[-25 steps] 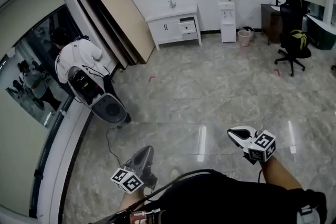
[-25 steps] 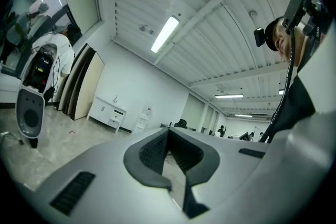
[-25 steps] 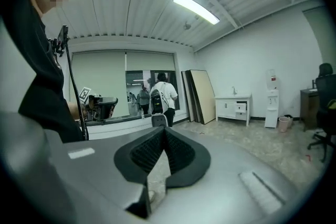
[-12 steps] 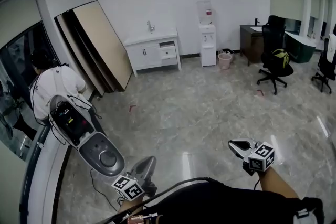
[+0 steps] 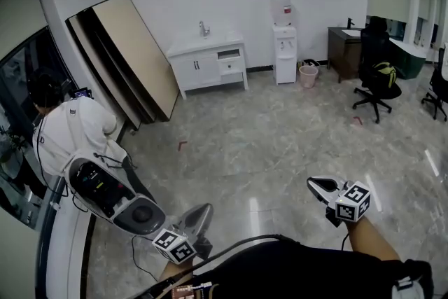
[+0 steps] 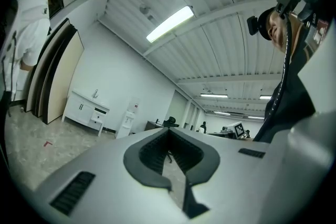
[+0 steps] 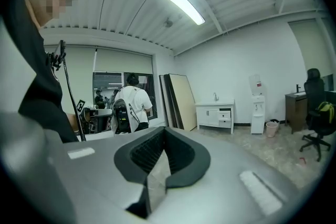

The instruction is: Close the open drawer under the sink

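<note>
Head view: both grippers shut and empty, with the drawer far across the floor.
Left gripper [image 5: 201, 209] and right gripper [image 5: 316, 183] each have their jaws together at the tips with nothing between them, and both point toward the back wall. The sink cabinet [image 5: 207, 68] stands against that wall, well apart from both. Its open drawer [image 5: 230, 64] sits at the cabinet's right end, with the drawer front running along the wall. Neither hand is judged clearly nearer.

- Left gripper [image 5: 203, 209]: pale grey, wedge-shaped shell; black-and-white left marker cube [image 5: 171, 243] behind.
- Right gripper [image 5: 314, 183]: matching shell, dark-edged; right marker cube [image 5: 352, 201].
- Fingers [image 7: 144, 150]: dark grey, ribbed.
- Black top [image 5: 294, 271]; thin black cable [image 5: 238, 243].
</note>
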Demonstrator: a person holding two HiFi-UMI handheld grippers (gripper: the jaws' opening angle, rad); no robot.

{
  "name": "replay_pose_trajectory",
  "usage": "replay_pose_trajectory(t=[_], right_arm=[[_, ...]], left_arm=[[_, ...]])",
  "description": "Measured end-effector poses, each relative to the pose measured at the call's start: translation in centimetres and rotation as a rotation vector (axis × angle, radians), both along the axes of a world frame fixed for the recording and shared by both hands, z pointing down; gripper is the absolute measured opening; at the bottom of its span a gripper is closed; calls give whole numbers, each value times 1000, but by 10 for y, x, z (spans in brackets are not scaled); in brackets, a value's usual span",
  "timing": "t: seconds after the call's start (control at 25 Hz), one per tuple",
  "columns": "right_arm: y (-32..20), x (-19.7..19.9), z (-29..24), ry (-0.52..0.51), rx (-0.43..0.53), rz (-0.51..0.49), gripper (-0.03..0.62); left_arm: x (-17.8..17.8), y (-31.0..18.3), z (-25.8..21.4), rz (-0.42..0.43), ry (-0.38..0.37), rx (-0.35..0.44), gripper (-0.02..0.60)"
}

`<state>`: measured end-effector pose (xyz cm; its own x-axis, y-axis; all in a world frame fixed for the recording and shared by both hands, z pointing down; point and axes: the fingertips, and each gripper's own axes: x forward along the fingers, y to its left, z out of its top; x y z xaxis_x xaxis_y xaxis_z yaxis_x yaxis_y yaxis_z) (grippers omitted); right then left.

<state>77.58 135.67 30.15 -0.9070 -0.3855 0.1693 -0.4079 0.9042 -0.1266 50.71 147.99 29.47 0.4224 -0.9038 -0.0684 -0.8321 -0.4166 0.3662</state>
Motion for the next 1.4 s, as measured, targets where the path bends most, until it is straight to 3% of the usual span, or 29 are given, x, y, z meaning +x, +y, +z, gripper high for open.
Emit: replay_pose_trajectory(t=[0.24, 0.44, 0.56, 0.64, 0.76, 1.0, 1.4], right_arm=[[-69, -19, 21, -6, -50, -9, 2], [-155, -35, 14, -19, -48, -81, 2], [-214, -37, 6, -1, -39, -146, 2], [-249, -38, 0, 19, -11, -193, 2], [-297, -41, -12, -8, -21, -217, 2], [-370, -38, 1, 4, -9, -249, 2], [-436, -80, 19, 20, -40, -201, 2]], left_arm=[[-20, -48, 20, -38, -7, -29, 0], [-29, -111, 13, -143, -10, -10, 0], [-20, -160, 1, -193, 25, 2, 0], [-10, -192, -7, -211, 9, 12, 0], [-4, -241, -13, -246, 23, 30, 0], [12, -307, -15, -243, -1, 17, 0], [-44, -381, -1, -207, 30, 13, 0]])
